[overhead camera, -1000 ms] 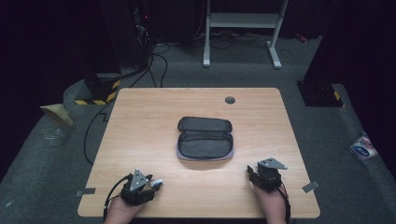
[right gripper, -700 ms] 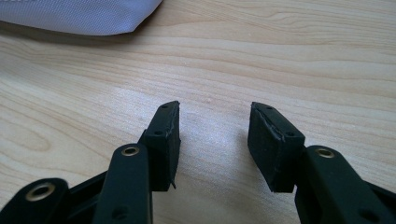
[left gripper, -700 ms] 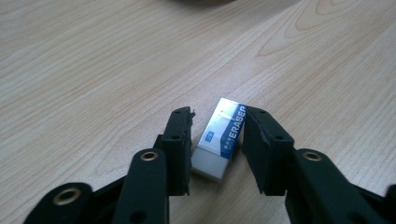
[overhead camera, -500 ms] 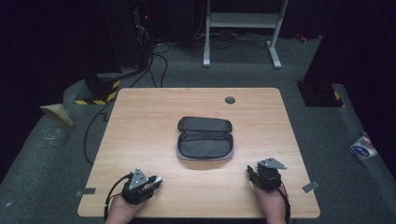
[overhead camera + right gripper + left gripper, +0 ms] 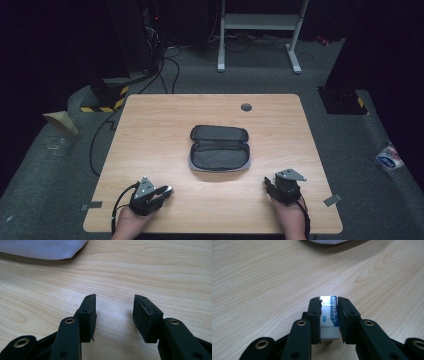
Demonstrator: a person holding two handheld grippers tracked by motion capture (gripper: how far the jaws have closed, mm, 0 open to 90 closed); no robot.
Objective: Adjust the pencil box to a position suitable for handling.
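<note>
Jaws of left gripper (image 5: 329,315) clamp eraser (image 5: 329,312) above wooden table (image 5: 262,277).

Light wooden table (image 5: 150,130), open grey zip case (image 5: 219,148) lying at its middle

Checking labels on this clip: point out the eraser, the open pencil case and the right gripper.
eraser (image 5: 329,315): left gripper view, printed sleeve between the jaws.
pencil case (image 5: 219,155): high view, near half's lining.
right gripper (image 5: 114,315): right gripper view, gap between its open jaws.

One eraser (image 5: 329,315) and one open pencil case (image 5: 219,148) are on the table (image 5: 150,130). Two grippers rest there.
</note>
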